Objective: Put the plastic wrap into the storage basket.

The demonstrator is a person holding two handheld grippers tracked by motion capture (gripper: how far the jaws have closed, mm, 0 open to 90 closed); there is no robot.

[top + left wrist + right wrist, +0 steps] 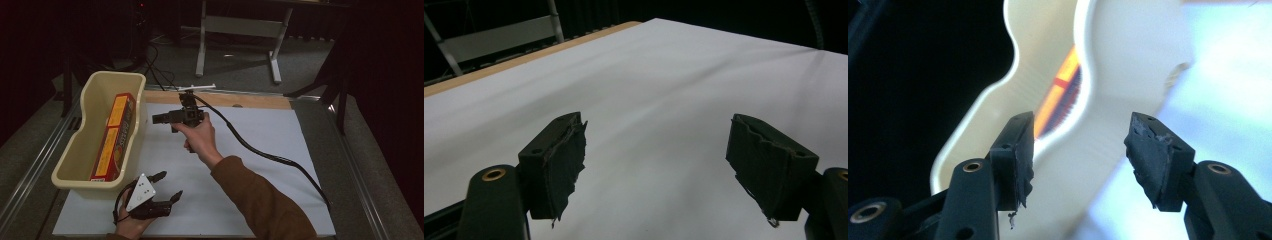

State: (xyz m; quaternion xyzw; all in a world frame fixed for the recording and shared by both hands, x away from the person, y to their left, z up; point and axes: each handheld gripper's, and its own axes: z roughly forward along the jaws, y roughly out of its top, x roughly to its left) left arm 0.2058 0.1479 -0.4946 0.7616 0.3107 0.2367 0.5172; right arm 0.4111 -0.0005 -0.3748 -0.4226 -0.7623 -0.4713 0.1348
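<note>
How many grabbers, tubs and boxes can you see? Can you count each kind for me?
Black two-jaw grippers: 2, left and right, both open
Cream plastic tubs: 1
Red and yellow cardboard boxes, lying in the tub: 1
Total: 4

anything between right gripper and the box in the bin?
Just the cream bin's near wall. In the high view the right gripper points at it with open jaws, and the red-and-yellow box lies inside.

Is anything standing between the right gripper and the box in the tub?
Nothing loose that I can see. The right gripper hangs open beside the cream tub, jaws pointing at it, and only the tub's near wall separates it from the orange box leaning inside. The tub's open top looks free.
</note>
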